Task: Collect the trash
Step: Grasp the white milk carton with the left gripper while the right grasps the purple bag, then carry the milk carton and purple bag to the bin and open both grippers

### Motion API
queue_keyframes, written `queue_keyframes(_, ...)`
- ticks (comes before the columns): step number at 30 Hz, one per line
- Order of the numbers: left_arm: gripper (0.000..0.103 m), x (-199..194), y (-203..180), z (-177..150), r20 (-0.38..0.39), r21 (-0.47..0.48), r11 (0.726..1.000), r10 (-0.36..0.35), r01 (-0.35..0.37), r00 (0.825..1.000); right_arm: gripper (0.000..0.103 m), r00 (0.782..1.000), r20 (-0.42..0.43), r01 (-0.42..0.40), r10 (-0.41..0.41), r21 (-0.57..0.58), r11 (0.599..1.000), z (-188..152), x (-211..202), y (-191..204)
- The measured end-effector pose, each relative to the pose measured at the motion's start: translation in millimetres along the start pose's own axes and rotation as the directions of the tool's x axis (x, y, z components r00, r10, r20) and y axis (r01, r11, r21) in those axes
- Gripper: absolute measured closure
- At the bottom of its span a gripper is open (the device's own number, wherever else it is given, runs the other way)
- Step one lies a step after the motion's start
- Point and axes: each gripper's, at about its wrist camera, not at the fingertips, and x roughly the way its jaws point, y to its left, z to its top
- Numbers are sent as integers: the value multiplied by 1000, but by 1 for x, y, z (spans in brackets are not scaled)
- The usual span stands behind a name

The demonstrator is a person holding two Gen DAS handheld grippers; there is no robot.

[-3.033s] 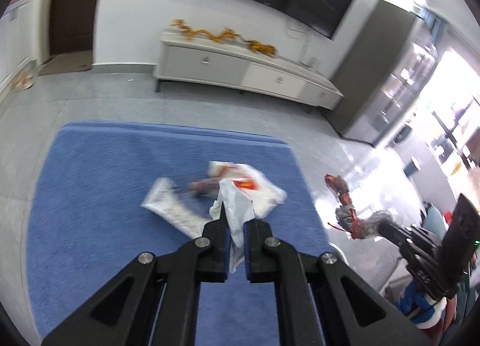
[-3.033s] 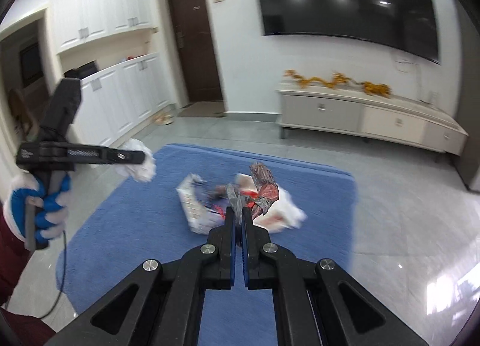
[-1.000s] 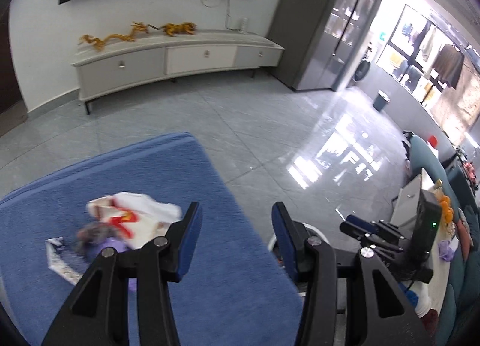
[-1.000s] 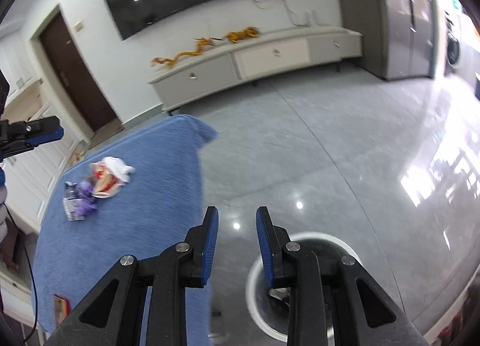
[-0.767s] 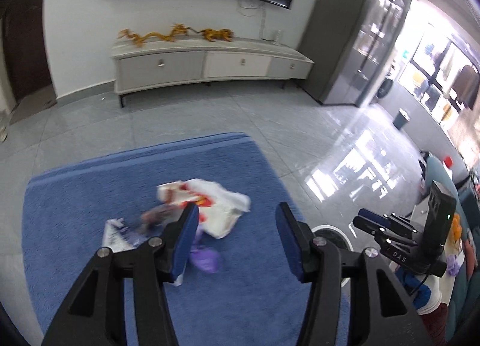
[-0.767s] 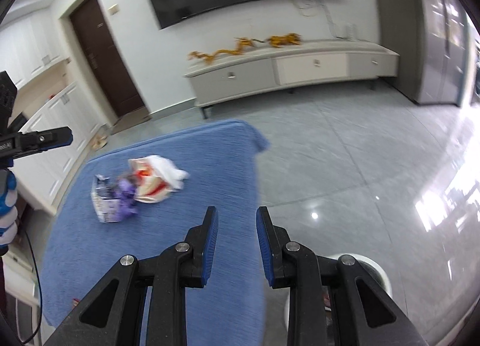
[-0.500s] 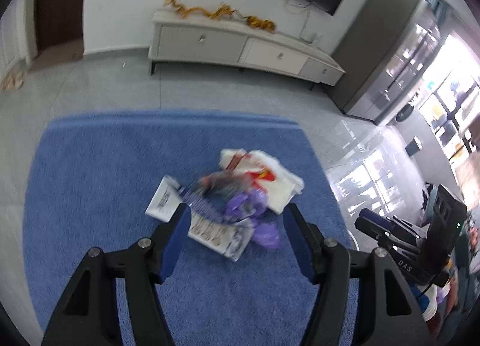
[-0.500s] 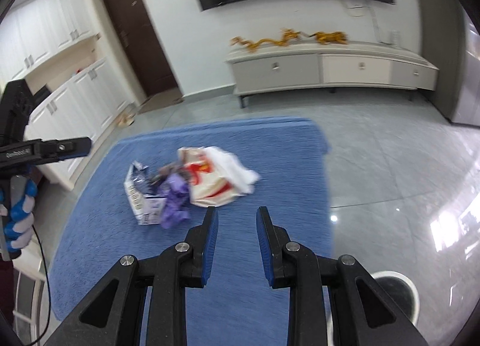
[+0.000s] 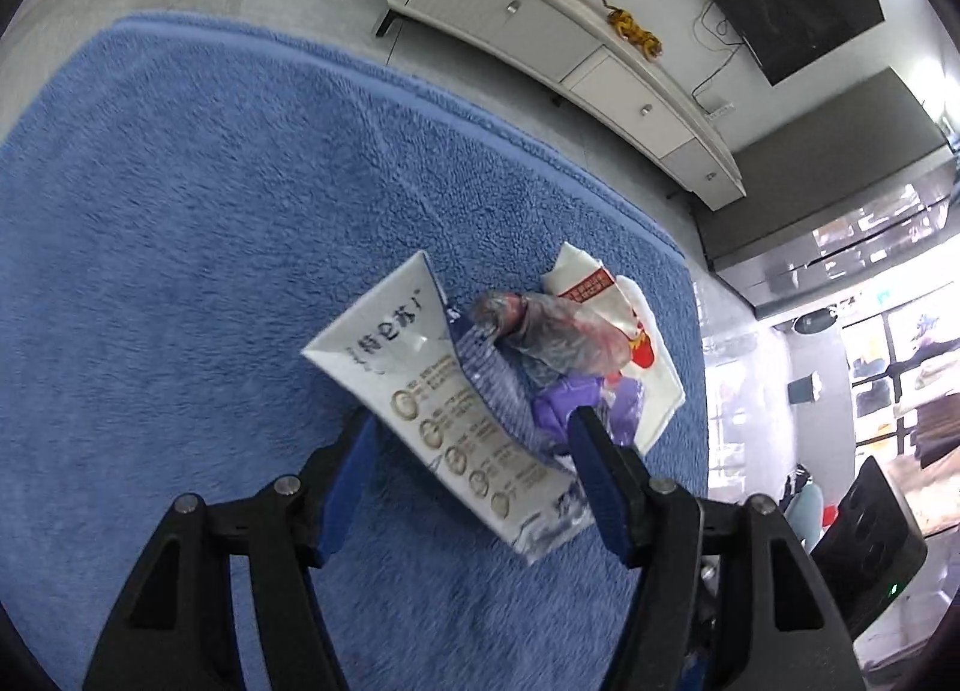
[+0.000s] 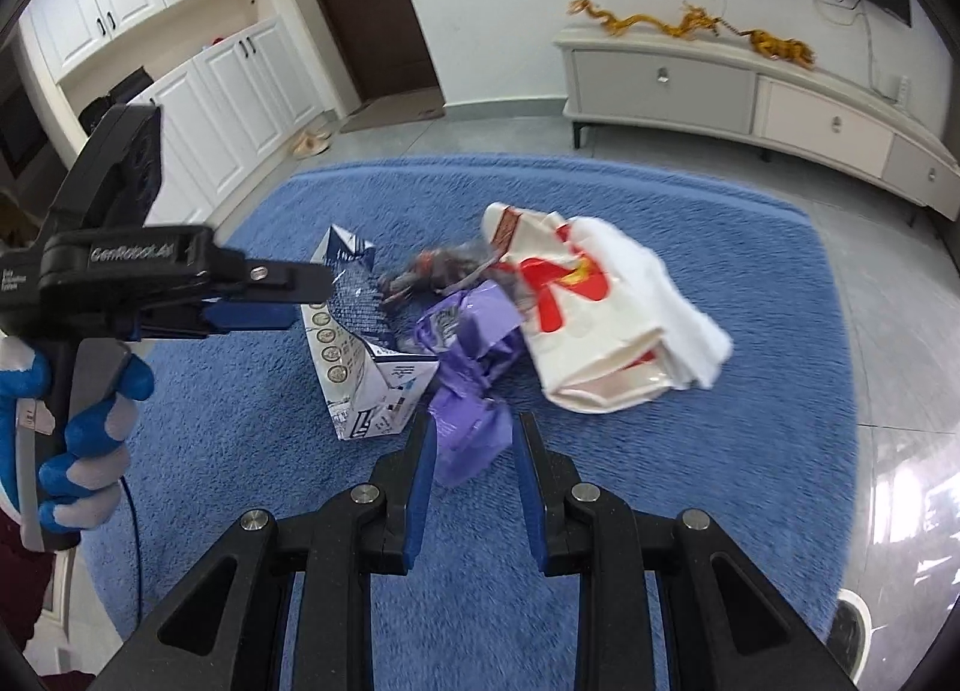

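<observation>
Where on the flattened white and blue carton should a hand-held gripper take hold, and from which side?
Probably the carton's creased ridge, where white and blue panels meet and stand up off the blue rug. Come from above, jaws straddling the fold. The flat white panel lies against the rug with little to pinch. The left hand-held gripper already hangs open over that fold, and the purple wrapper crowds the far side.

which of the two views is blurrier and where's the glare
Right wrist view: motion-smeared, worst on the crumpled purple plastic bag and the blue shaggy carpet edges; glare patch on the glossy grey floor tiles at lower right. Left wrist view: sharper, print on the flattened white milk carton readable; the bright window area at right is blown out.
</observation>
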Motion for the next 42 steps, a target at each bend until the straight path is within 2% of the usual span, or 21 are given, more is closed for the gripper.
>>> queue_keyframes(4, 42, 18, 1, 1, -18, -28, 1000, -7, 6, 1000, 78, 1000, -27, -17, 16, -22, 1000, 3, 17, 4)
queue_keyframes(5, 44, 22, 4, 2, -20, -32, 999, -1, 0, 1000, 78, 999, -34, -16, 15, -30, 999, 4, 21, 5)
queue_keyframes(6, 51, 26, 6, 1, -22, -37, 999, 2, -3, 1000, 78, 999, -44, -11, 10, -42, 999, 4, 26, 7)
queue_keyframes(9, 58, 29, 10, 1, -15, -57, 998, -25, 25, 1000, 78, 998, -65, -4, 0, -64, 998, 5, 39, 10)
queue_keyframes(15, 66, 14, 15, -6, 31, -38, 999, -33, 35, 999, 77, 997, -73, 17, -23, -82, 997, 4, 55, 14)
queue_keyframes(20, 71, -7, 13, -12, 66, -5, 999, -37, 37, 997, 84, 998, -59, 14, -20, -109, 994, 2, 51, 26)
queue_keyframes(32, 71, -68, -7, -29, 165, 73, 997, -35, 23, 986, 89, 998, 49, -21, 28, -139, 990, -18, -21, 47)
queue_keyframes(42, 71, -115, -62, -55, 224, 183, 982, -85, 44, 971, 89, 979, 205, 15, 15, -144, 989, -23, -107, 49)
